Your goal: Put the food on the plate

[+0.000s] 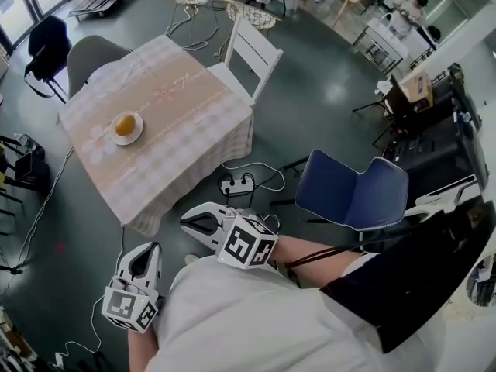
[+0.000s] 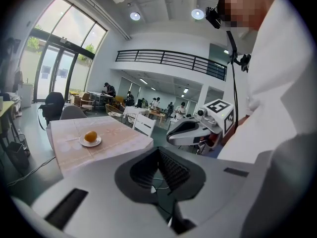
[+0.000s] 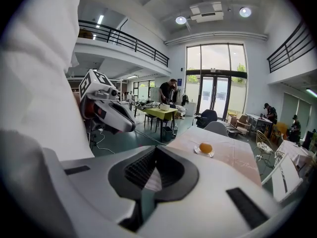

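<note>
An orange, round piece of food (image 1: 125, 124) rests on a small white plate (image 1: 138, 136) on the table with the checked cloth (image 1: 178, 138). Both grippers hang low by the person's body, well short of the table. My left gripper (image 1: 152, 246) is shut and empty, near the table's front corner. My right gripper (image 1: 184, 222) is also shut with nothing in it. In the left gripper view the food (image 2: 90, 136) and plate (image 2: 91, 143) lie far ahead, with the right gripper (image 2: 171, 137) off to the right. In the right gripper view the food (image 3: 205, 148) sits beyond my closed jaws.
A white slatted chair (image 1: 249, 53) stands at the table's far side and a grey chair (image 1: 91, 54) at its left end. A blue chair (image 1: 353, 194) is on the right. A power strip (image 1: 232, 184) and cables lie on the floor by the table.
</note>
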Demonstrator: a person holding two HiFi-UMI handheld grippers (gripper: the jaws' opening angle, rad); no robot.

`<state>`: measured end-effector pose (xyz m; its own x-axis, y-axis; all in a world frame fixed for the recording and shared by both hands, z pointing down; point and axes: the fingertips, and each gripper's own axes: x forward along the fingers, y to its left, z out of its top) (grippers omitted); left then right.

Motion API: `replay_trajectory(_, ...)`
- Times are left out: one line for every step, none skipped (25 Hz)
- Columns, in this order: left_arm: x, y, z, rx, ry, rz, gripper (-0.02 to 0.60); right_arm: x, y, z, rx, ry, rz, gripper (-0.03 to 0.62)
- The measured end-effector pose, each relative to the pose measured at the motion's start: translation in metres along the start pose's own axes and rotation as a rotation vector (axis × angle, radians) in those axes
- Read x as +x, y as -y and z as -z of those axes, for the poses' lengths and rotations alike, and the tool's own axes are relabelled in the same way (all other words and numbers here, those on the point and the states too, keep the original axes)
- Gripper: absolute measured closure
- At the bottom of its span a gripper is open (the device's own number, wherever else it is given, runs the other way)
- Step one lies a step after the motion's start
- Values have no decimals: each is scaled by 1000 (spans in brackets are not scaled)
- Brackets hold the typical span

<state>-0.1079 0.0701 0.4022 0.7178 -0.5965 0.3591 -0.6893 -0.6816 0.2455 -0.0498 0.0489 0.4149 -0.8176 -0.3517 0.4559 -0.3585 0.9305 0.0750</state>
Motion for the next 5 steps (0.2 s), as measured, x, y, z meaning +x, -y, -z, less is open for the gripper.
replay_trajectory(-7, -3, 1, 1, 0, -1, 572, 4, -4, -4, 0, -1, 1, 582)
replay_trajectory(-15, -6, 2, 1, -1, -5, 572, 9, -8, -8, -2, -1, 1, 582)
replay_trajectory(-22, -9, 4, 1, -2, -9, 572, 13, -12, -12, -3, -1, 2, 580)
replay_trajectory(-30, -13, 5, 0, -2, -13, 572, 18, -17, -16, -5, -1, 2, 582)
replay_trajectory(-38, -16, 7, -1, -3, -16, 572, 23, -21, -20, -7, 0, 2, 582)
